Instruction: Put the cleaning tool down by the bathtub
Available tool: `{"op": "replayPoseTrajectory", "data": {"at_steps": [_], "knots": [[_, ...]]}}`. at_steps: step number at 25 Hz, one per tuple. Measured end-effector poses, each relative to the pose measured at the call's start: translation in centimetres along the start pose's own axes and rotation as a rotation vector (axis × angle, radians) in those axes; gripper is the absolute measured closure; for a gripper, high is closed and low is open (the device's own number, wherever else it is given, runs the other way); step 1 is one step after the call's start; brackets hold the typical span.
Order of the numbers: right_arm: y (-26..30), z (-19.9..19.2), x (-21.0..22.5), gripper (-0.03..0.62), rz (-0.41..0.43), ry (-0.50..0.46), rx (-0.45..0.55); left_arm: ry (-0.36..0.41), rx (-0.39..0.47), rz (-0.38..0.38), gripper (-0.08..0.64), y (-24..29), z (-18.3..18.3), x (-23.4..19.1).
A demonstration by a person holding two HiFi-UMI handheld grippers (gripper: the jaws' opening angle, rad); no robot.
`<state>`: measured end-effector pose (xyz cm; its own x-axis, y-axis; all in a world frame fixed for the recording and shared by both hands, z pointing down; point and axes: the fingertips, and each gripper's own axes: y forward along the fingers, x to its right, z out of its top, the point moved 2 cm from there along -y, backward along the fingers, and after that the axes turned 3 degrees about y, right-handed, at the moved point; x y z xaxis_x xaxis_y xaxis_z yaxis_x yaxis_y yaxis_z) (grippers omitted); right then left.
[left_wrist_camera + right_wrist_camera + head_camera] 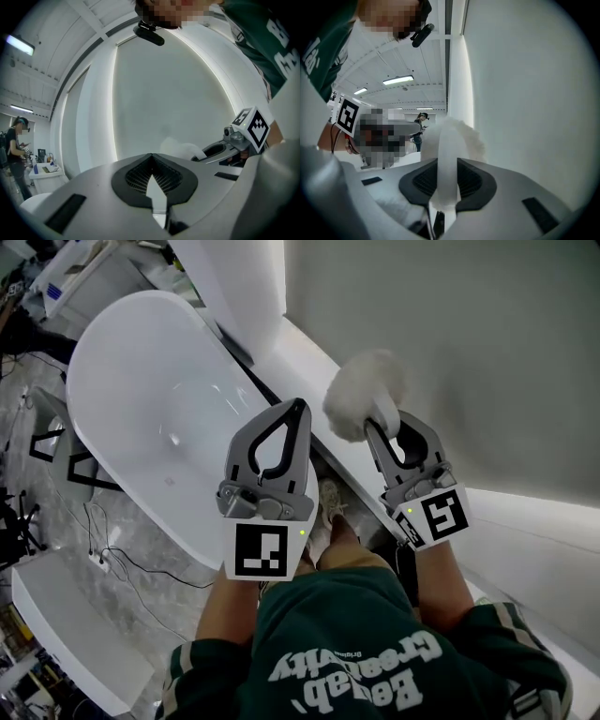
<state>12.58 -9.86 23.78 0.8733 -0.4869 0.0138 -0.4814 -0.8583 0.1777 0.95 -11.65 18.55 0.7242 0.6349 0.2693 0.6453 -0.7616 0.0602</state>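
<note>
Cleaning tool (pixel 364 395) gripped by white handle in right gripper (pixel 384 421) fingers. Long axis in line with fingers, fluffy head leading toward 11 o'clock in head view, close to grey wall (pixel 450 334), at 3 o'clock of bathtub (pixel 141 381). Left gripper (pixel 297 409) alongside at 9 o'clock, fingers pinched together, empty. Both forearms extended, grippers pointing about 12 o'clock.

Head view down; both gripper views face wall (pixel 178 93) (near, seemingly).

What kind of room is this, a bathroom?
Probably a mock bathroom in a big lab hall: a white bathtub stands by a wall, but cables trail on the floor and a person stands at a table.
</note>
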Motion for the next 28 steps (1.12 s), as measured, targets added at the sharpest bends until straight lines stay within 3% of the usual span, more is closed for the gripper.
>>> {"op": "replayPoseTrajectory", "data": {"at_steps": [8,19,28], "knots": [[4.7,-4.1,2.5,0.500,0.051,-0.034,-0.121,-0.039,-0.058,0.019,0.552,2.2,-2.9,-0.1],[11.2,-11.2,4.0,0.500,0.143,0.012,-0.273,-0.090,-0.082,0.026,0.552,4.9,-7.2,-1.6],[12.9,-17.2,4.9,0.500,0.169,0.038,-0.408,-0.159,-0.093,0.061,0.552,6.2,-9.4,-2.1]]}}
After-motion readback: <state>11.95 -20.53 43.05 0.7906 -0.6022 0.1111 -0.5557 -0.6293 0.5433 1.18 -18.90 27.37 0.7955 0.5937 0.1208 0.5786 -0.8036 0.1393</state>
